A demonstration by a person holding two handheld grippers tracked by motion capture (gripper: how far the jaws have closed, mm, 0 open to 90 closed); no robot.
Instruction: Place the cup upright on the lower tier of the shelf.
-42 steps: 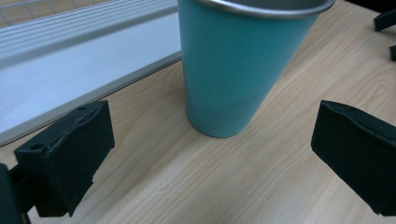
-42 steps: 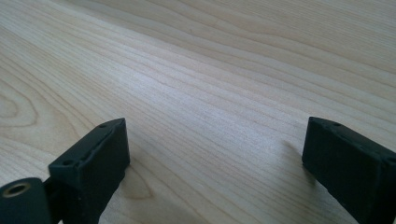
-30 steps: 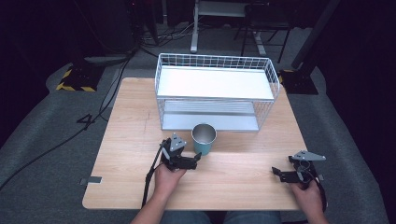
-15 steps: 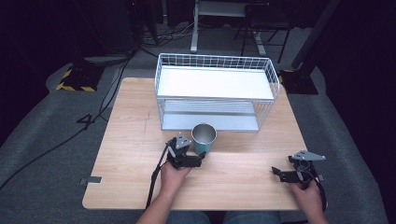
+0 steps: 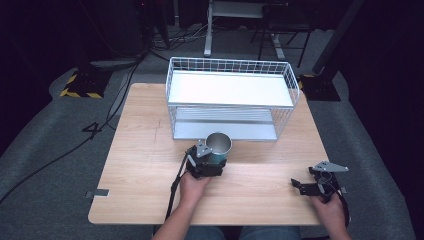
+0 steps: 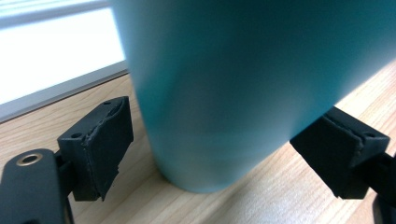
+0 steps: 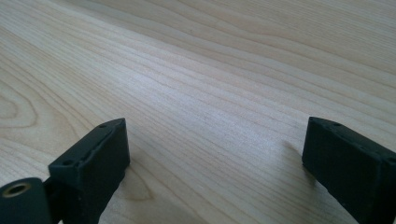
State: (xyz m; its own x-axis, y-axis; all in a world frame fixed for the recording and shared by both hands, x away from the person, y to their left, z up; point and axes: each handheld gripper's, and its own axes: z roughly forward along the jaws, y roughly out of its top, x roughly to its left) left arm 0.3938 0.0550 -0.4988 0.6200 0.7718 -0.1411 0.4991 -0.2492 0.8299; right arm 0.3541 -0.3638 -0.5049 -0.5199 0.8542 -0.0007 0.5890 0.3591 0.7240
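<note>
Near the wooden worktop's (image 5: pixel 140 150) centre, the left tool (image 6: pixel 219 154) stood spread around a teal metal cup (image 5: pixel 218 148), not clenched; at four o'clock, the right tool (image 7: pixel 215 163) gaped empty

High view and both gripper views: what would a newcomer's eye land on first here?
First, the teal cup standing upright at the middle of the wooden table, with the left tool straddling its base, jaws open and a gap visible on one side. Behind it sits a white wire rack with two shelves. The right tool rests open near the table's right front edge.
</note>
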